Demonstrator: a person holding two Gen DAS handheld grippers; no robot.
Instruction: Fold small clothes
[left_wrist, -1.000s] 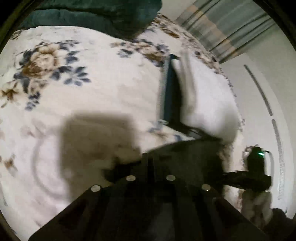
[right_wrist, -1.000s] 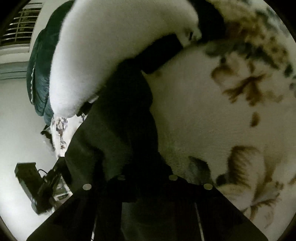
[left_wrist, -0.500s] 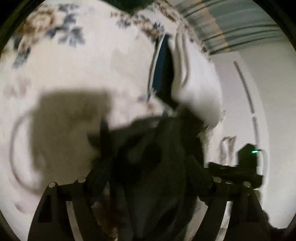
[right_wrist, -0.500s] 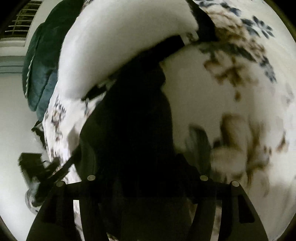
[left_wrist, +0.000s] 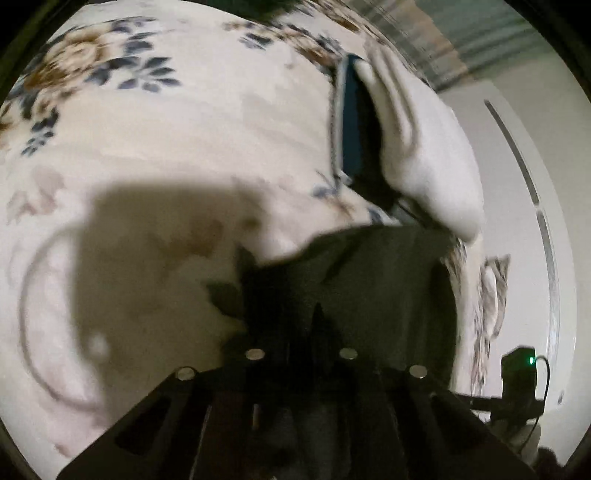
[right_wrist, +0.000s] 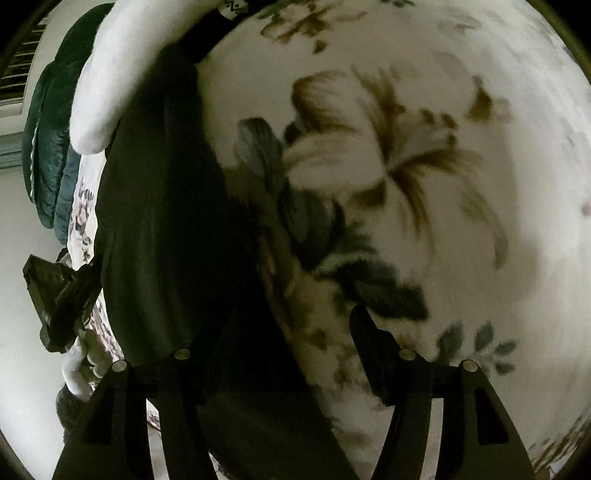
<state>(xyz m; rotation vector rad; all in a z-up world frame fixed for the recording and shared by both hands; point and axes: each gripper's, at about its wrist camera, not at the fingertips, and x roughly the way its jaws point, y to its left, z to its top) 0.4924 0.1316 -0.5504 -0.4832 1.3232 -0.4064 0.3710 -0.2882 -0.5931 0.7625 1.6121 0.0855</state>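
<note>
I see a bed covered by a cream floral blanket (left_wrist: 207, 122), with blue and brown flowers printed across it. A dark garment (left_wrist: 384, 280) lies on the blanket near my left claw's camera; in the right wrist view the same dark garment (right_wrist: 159, 206) stretches along the blanket's edge. Beyond it sits a folded stack: a white fluffy piece (left_wrist: 428, 147) against a dark teal one (left_wrist: 352, 122). A dark green cushion (right_wrist: 50, 155) rests at the bed's far end
</note>
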